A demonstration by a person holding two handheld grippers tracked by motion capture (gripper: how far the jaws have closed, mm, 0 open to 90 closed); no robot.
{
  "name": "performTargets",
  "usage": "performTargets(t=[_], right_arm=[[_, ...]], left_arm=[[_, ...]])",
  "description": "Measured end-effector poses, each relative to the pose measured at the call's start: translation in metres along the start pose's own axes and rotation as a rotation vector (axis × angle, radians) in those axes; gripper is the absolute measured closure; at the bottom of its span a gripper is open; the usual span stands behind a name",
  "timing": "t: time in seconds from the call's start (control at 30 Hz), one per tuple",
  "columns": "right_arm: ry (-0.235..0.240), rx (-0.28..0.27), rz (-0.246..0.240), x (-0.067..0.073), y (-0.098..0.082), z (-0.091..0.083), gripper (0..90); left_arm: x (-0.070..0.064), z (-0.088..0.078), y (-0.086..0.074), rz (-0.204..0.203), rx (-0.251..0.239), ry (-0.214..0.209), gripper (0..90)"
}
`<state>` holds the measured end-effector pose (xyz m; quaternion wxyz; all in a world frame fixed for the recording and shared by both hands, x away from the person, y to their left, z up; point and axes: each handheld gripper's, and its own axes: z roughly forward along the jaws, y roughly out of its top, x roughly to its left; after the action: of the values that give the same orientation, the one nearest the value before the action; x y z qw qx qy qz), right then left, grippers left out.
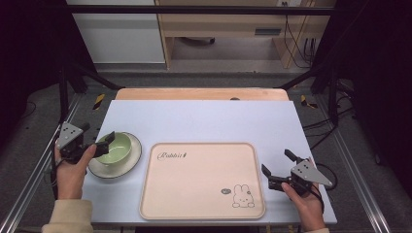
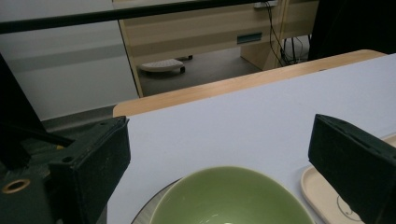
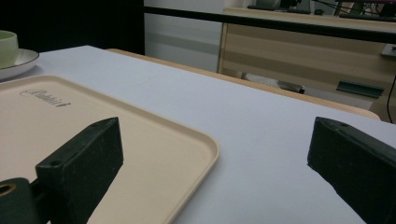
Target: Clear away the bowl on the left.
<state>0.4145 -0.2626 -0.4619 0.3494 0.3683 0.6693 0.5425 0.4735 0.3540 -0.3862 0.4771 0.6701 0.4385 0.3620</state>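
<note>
Near the desk's left edge, the green bowl (image 1: 114,148) sits on a saucer (image 1: 130,162), just beside the tray (image 1: 201,182). The left gripper (image 1: 98,138) has its fingers spread wide around the bowl's rim, holding nothing. Closing off-centre could tip the bowl or drag the saucer along. The right gripper (image 1: 277,164), also wide open and empty, waits near the tray's right edge.

bowl (image 1: 114,148): glossy green ceramic
saucer (image 1: 130,164): glazed, shiny
tray (image 1: 194,179): smooth matt beige plastic
table (image 1: 204,121): matt pale top, wooden edge
</note>
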Motion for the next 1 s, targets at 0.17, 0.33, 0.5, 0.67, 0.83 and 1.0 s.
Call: performTargets(t=[0.17, 0.33, 0.5, 0.67, 0.83, 1.0], right_arm=[[0.005, 0.009, -0.017, 0.002, 0.000, 0.002, 3.6], [0.006, 0.015, -0.019, 0.004, 0.000, 0.003, 3.5], [0.004, 0.015, -0.019, 0.004, 0.000, 0.003, 3.5], [0.008, 0.014, -0.017, 0.004, 0.000, 0.002, 3.5], [0.008, 0.012, -0.009, 0.003, 0.000, 0.002, 3.6], [0.013, 0.015, -0.007, 0.005, -0.001, 0.004, 3.6]], left_arm=[[0.007, 0.000, -0.004, -0.025, 0.033, 0.016, 5.9], [0.017, 0.003, -0.013, -0.053, 0.106, 0.042, 9.5], [0.022, 0.007, -0.022, -0.078, 0.144, 0.052, 15.4], [0.028, 0.012, -0.034, -0.068, 0.260, 0.126, 29.8], [0.031, 0.017, -0.043, -0.091, 0.313, 0.116, 36.9], [0.035, 0.017, -0.047, -0.125, 0.353, 0.120, 48.4]])
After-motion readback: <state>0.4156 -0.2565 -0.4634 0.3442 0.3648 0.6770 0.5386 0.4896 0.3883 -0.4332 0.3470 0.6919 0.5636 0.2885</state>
